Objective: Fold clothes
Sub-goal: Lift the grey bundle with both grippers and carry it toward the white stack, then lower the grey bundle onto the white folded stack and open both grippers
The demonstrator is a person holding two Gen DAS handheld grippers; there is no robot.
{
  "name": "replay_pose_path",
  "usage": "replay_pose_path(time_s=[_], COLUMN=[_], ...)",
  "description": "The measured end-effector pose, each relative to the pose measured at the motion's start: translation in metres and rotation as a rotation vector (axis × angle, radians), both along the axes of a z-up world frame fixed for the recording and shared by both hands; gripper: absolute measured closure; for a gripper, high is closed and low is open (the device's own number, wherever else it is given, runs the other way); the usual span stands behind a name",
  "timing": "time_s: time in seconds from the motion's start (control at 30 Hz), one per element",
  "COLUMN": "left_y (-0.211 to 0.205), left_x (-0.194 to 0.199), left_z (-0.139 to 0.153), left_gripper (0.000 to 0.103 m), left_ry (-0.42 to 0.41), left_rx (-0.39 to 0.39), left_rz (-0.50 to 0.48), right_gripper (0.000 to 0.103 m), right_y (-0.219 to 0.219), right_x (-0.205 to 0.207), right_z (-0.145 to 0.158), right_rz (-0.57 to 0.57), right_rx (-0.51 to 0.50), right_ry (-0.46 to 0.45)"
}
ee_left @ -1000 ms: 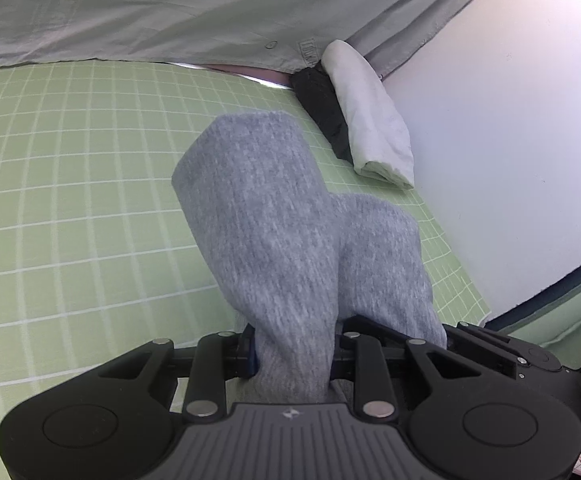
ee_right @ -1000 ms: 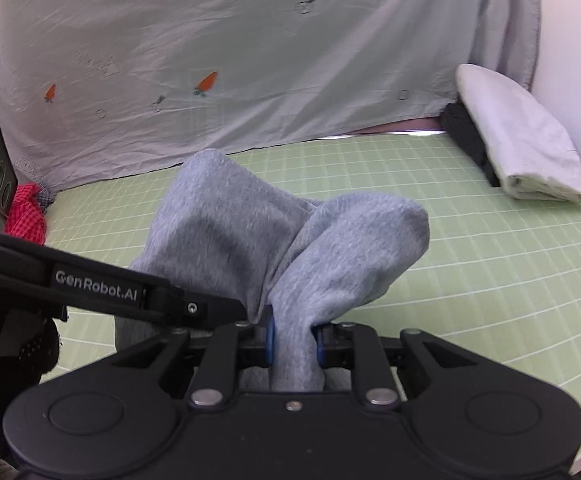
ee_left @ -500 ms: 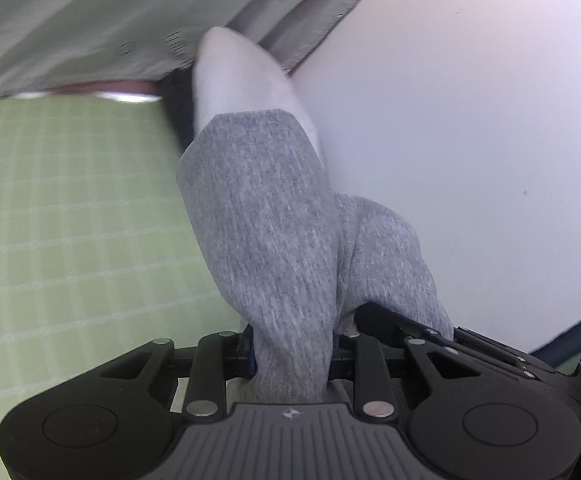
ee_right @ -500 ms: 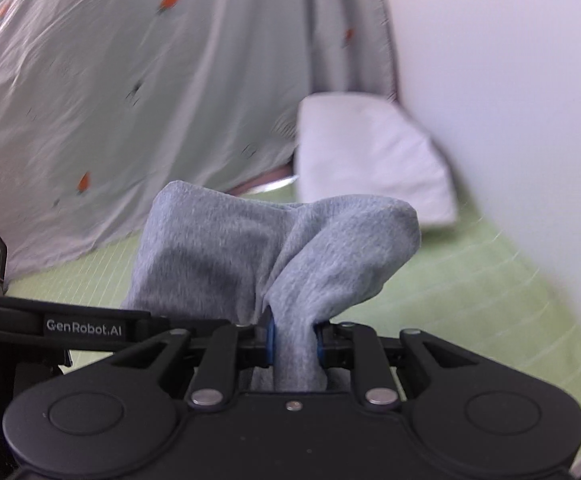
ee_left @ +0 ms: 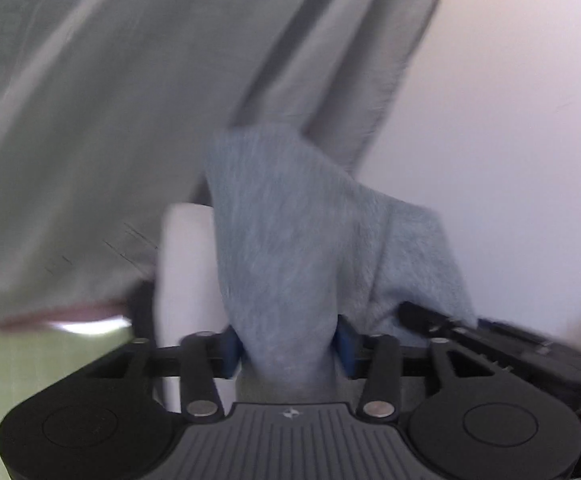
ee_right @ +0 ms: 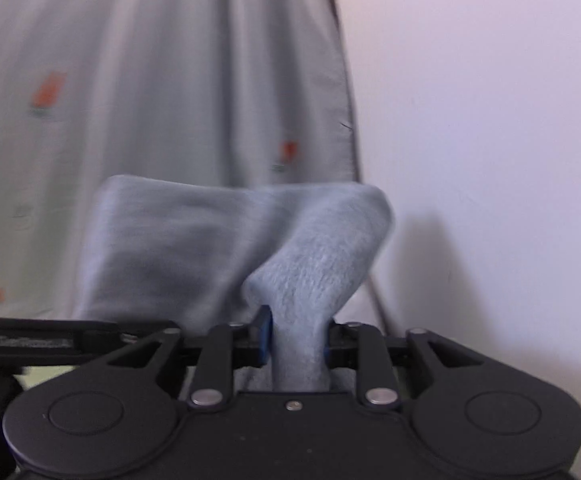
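Grey garment (ee_left: pixel 286 240) between both clamped hand-held grippers

Only a small corner of the green table (ee_left: pixel 46 364) shows, low at the left of the left wrist view, blurred, with faint pale grid lines just visible on it. At its far edge lies a white folded cloth (ee_left: pixel 188 276), with a dark item (ee_left: pixel 142 312) just beside it on the left; whether the two touch cannot be told through the blur. In the right wrist view a thin sliver of the same green surface (ee_right: pixel 38 380) shows low at the left, and a pale shape at the wall foot is too hidden to name.
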State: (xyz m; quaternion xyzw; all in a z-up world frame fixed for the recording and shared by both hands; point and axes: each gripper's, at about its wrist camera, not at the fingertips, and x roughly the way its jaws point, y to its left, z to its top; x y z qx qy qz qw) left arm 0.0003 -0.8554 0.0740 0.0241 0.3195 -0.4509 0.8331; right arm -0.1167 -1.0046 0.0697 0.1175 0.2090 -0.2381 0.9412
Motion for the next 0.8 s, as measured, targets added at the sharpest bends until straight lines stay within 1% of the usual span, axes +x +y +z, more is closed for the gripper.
replay_pose_path(time_s=[0.03,0.07,0.1,0.13,0.17,0.2,0.27,0.3,0.33,0.37,0.43,0.47,0.53,0.6,0.7,0.77,0.8], left_y=[-0.004,-0.008,-0.005,0.001,0.005,0.01,0.025,0.03,0.035,0.038,0.043,0.047,0.063,0.082,0.116,0.137,0.147], left_x=[0.008,0.015,0.019,0.02,0.02,0.02,0.011,0.007,0.001,-0.004,-0.014,-0.017,-0.031,-0.049,-0.078,-0.097,-0.107], left_z=[-0.007,-0.014,-0.02,-0.024,-0.028,-0.032,-0.03,-0.029,-0.027,-0.025,-0.02,-0.02,-0.016,-0.01,-0.001,0.001,0.001], left_gripper=[0.027,0.023,0.015,0.011,0.007,0.006,0.006,0.006,0.005,0.005,0.003,0.001,0.0,0.0,0.0,0.0,0.0], left_ry=[-0.029,-0.057,-0.054,-0.034,-0.011,0.011,0.023,0.025,0.025,0.012,-0.025,-0.038,-0.037,-0.029,-0.022,-0.02,-0.024], left_rx=[0.039,0.078,0.075,0.065,0.057,0.05,0.03,0.034,0.043,0.057,0.091,0.106,0.133,0.14,0.115,0.102,0.11], left_rz=[0.028,0.055,0.068,0.072,0.074,0.076,0.093,0.099,0.102,0.105,0.109,0.105,0.099,0.098,0.097,0.08,0.071], right_gripper=[0.058,0.056,0.047,0.037,0.032,0.027,0.025,0.023,0.019,0.018,0.01,0.009,0.003,0.001,0.0,0.0,0.0], right_y=[-0.006,-0.009,-0.008,-0.007,-0.003,-0.001,0.003,0.005,0.01,0.014,0.023,0.028,0.038,0.051,0.068,0.084,0.092], right_x=[0.016,0.024,0.026,0.028,0.028,0.024,0.015,0.01,0.004,-0.003,-0.019,-0.027,-0.048,-0.07,-0.095,-0.113,-0.122], right_z=[-0.007,-0.013,-0.019,-0.025,-0.031,-0.038,-0.047,-0.052,-0.055,-0.058,-0.06,-0.06,-0.056,-0.052,-0.044,-0.037,-0.035], right_rz=[-0.026,-0.02,-0.01,0.0,-0.002,-0.002,-0.007,-0.01,-0.016,-0.018,-0.023,-0.027,-0.037,-0.046,-0.068,-0.079,-0.091], right_rx=[-0.023,-0.039,-0.043,-0.044,-0.036,-0.022,0.001,0.012,0.019,0.026,0.04,0.048,0.072,0.096,0.128,0.118,0.107], right_ry=[0.027,0.04,0.039,0.038,0.039,0.045,0.073,0.088,0.1,0.11,0.124,0.128,0.126,0.095,0.059,0.048,0.045])
